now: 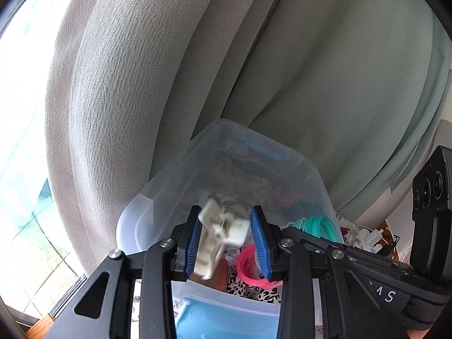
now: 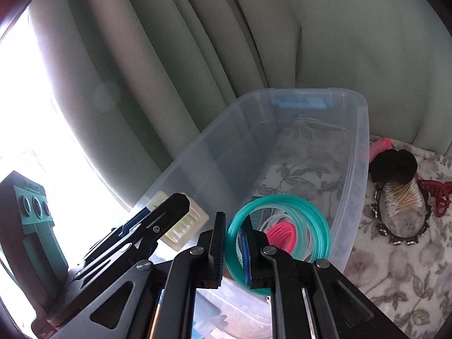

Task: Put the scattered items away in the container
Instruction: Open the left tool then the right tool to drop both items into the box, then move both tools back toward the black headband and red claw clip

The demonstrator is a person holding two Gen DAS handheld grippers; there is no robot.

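Note:
A clear plastic bin with blue latches stands on a floral cloth; it also shows in the left wrist view. My left gripper is over its near end with jaws apart, and a blurred cream plastic clip sits between the blue pads, touching only the left one. In the right wrist view the clip sits by the left gripper's tip. My right gripper is shut on a teal ring of tubing at the bin's near end. A pink coil lies inside the ring; it also shows in the left wrist view.
On the cloth right of the bin lie a black scrunchie, a red claw clip, a beaded band around cotton swabs and a pink item. Grey-green curtains hang behind. A bright window is at the left.

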